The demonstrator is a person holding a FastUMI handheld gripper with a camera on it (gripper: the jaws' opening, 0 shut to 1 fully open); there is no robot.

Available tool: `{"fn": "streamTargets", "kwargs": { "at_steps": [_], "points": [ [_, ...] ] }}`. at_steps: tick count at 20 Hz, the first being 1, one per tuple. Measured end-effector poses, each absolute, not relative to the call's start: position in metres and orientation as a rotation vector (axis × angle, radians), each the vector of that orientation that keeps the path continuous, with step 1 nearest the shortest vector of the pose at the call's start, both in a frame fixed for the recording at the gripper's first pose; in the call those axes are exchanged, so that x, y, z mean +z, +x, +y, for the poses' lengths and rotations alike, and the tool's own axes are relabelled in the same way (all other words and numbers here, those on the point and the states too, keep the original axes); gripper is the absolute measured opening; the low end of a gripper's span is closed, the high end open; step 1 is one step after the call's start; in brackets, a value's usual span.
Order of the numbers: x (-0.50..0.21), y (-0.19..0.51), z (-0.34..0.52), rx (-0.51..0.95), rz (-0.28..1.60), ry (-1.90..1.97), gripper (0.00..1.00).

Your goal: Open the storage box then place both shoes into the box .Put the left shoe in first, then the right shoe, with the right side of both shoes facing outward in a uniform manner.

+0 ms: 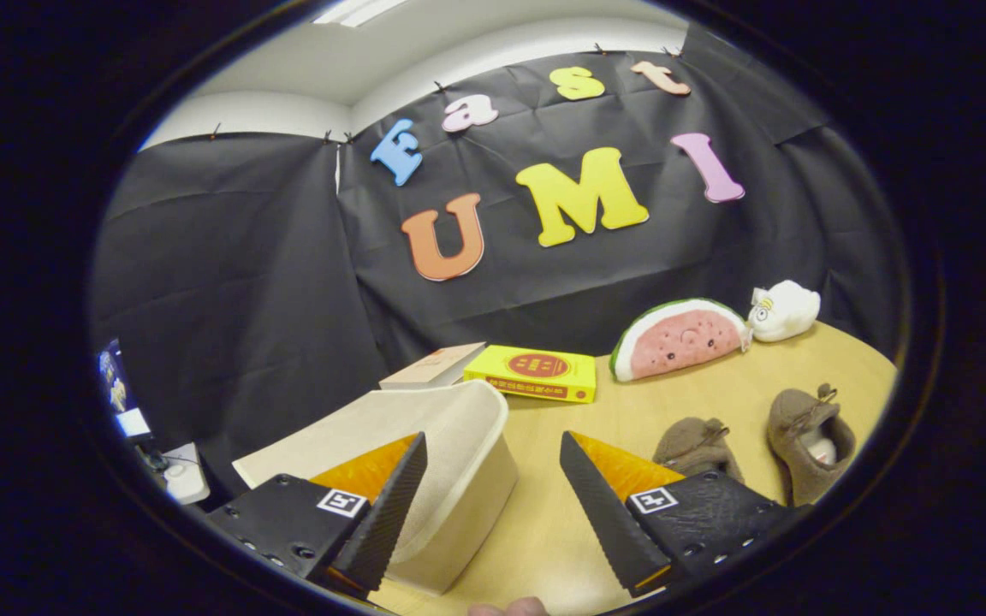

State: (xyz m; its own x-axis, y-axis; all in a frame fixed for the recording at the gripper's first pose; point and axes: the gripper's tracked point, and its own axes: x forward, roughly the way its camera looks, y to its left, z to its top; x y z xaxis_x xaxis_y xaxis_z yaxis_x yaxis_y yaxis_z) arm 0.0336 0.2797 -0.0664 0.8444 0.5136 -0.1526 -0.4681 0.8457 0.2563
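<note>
Gripper view had jaws open, gripping nothing; storage box lower centre with its lid shut; shoes lower right on worktop; risk: box skidding during lid lift.

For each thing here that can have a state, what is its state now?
gripper: open, holding nothing
storage box: lid shut, partly between the fingers
two shoes: on the table, outside the box
yellow book: closed, lying flat
pale book: closed, lying flat
watermelon plush: lying on the table
</note>
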Motion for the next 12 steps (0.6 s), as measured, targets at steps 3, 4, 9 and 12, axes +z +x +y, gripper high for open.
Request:
{"fn": "streamTargets", "kwargs": {
  "at_steps": [3, 4, 9, 12],
  "points": [
    [-0.073, 0.036, 0.293, 0.554, 0.257, 0.272, 0.95],
    [-0.075, 0.036, 0.296, 0.562, 0.269, 0.295, 0.95],
    [-0.079, 0.034, 0.312, 0.622, 0.339, 0.406, 0.95],
    [-0.088, 0.031, 0.326, 0.674, 0.411, 0.481, 0.95]
  ]
}}
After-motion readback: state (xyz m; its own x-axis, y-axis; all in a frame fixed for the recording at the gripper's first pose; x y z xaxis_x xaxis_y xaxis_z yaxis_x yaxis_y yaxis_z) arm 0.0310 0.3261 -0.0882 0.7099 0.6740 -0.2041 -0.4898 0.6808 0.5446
